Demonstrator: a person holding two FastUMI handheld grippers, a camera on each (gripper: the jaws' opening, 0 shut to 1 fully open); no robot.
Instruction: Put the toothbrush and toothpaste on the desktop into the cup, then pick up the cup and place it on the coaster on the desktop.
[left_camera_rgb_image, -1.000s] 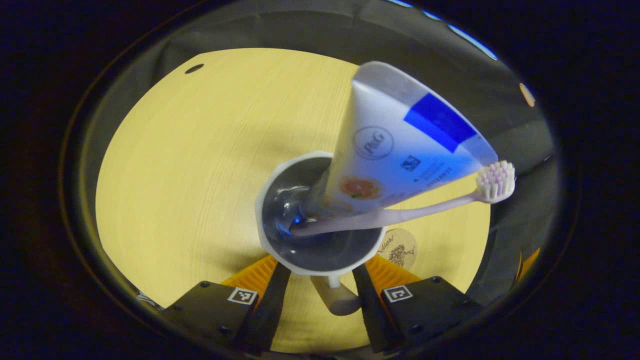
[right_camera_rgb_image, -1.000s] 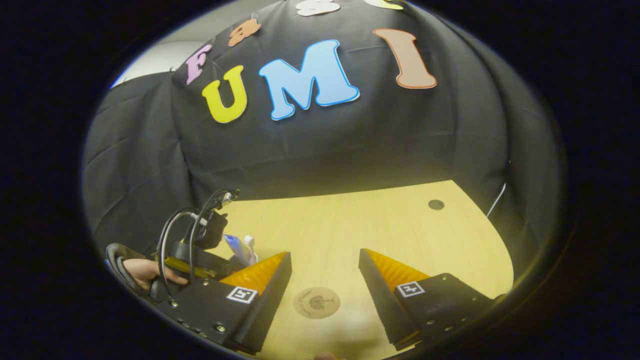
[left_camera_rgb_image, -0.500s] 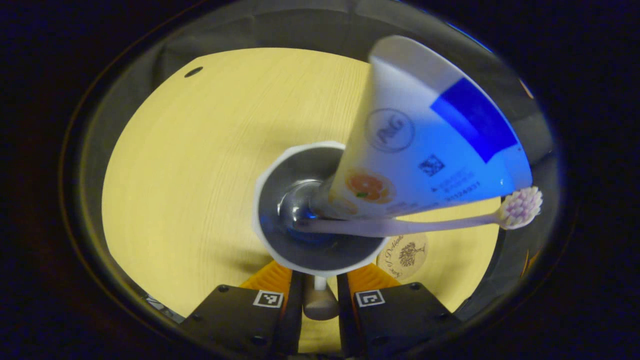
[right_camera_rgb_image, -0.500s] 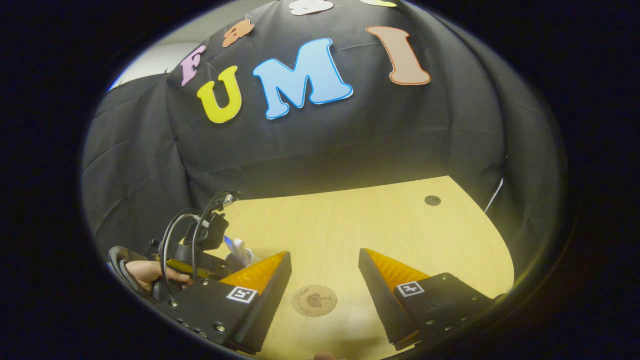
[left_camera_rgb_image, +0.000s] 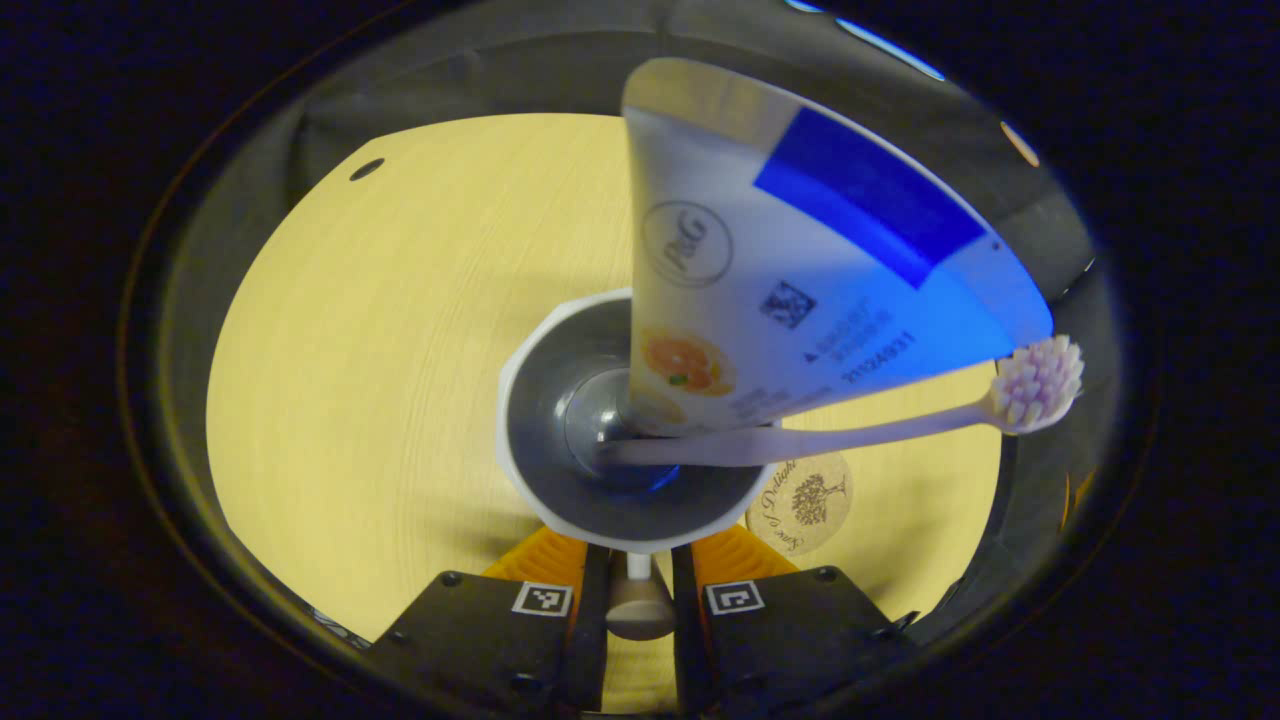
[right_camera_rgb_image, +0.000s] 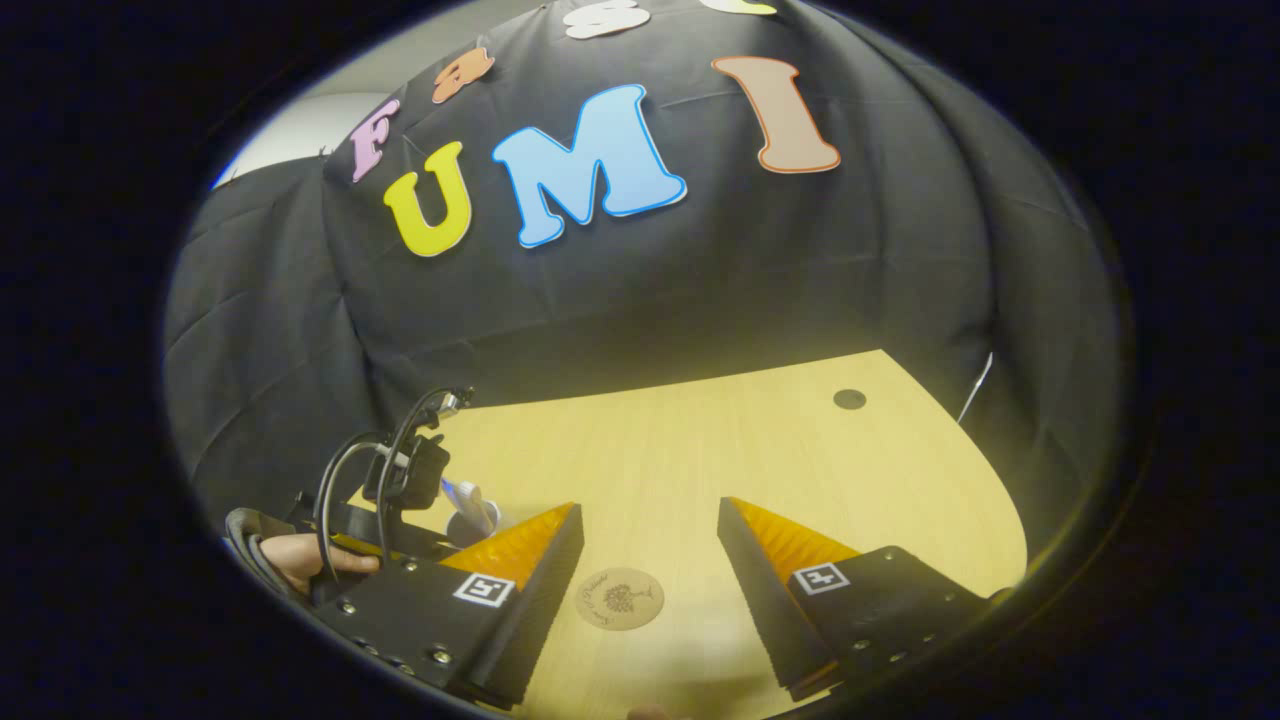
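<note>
Both items are sitting in the cup (left_camera_rgb_image: 630, 480), so you're clamping its handle (left_camera_rgb_image: 638, 610) with the left gripper (left_camera_rgb_image: 638, 600), right gripper (right_camera_rgb_image: 650, 560) idling apart; next you're carrying it right onto the coaster (left_camera_rgb_image: 800, 500).

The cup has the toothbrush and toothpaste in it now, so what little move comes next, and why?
Probably lift the cup a little and carry it toward the coaster. The left gripper is shut on the cup's handle, the toothpaste and toothbrush are inside, and the coaster lies bare just beside the cup.

Left claw (left_camera_rgb_image: 639, 590) clamps cup (left_camera_rgb_image: 540, 480) handle.
</note>
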